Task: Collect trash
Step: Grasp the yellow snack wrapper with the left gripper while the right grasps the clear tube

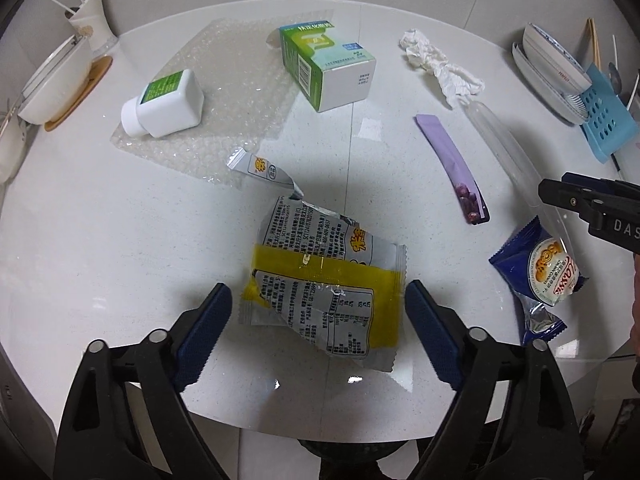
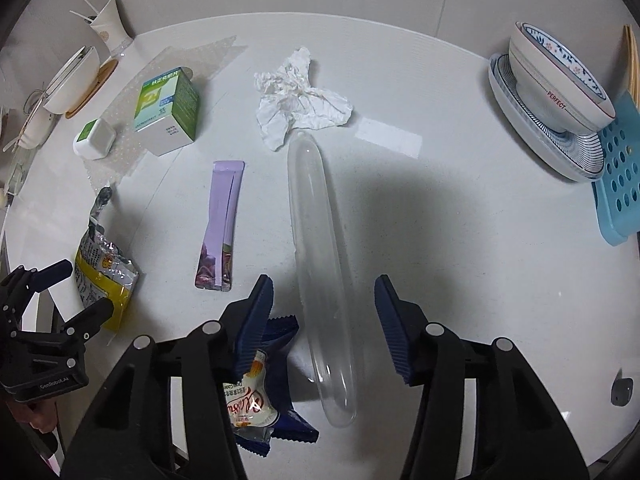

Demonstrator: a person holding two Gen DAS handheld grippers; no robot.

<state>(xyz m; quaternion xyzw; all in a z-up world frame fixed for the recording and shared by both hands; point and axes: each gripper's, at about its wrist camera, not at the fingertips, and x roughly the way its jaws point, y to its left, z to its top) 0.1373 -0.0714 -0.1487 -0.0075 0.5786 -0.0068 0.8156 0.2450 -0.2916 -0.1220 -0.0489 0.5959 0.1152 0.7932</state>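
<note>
My left gripper points down at the white table, open. A torn silver-and-yellow snack wrapper lies between its blue pads, which stand clear of it. My right gripper is open astride a long clear plastic tube, touching neither side. A blue cookie wrapper lies under its left finger. Also on the table are a purple sachet, a crumpled tissue, a green-and-white box, a white bottle and a sheet of bubble wrap.
Stacked bowls on plates and a blue perforated basket stand at the right edge. A white bowl on a wooden coaster and a cup with sticks stand at the far left. The table's rounded near edge is just below my left gripper.
</note>
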